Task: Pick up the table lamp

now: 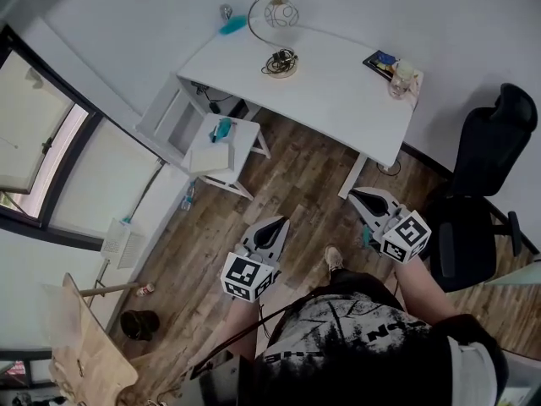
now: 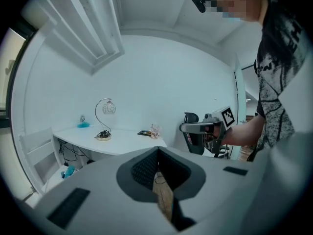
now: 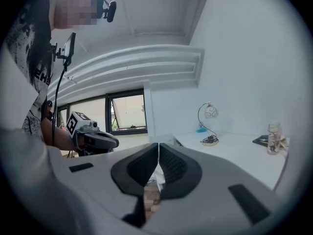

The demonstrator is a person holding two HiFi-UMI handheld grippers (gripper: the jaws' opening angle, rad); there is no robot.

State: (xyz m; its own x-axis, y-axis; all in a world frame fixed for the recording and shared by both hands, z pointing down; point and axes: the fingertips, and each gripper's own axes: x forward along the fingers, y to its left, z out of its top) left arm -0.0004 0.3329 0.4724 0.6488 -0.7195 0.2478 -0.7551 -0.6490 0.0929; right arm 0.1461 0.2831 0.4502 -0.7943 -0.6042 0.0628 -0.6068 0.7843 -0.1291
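So the left gripper [image 1: 269,231] and right gripper [image 1: 374,203] are both pressed together and empty, well short of the table [image 1: 338,100], where the table lamp [image 1: 281,13] sits around 12 o'clock, looking light with a fragile globe, so I'd grab the metal stem.
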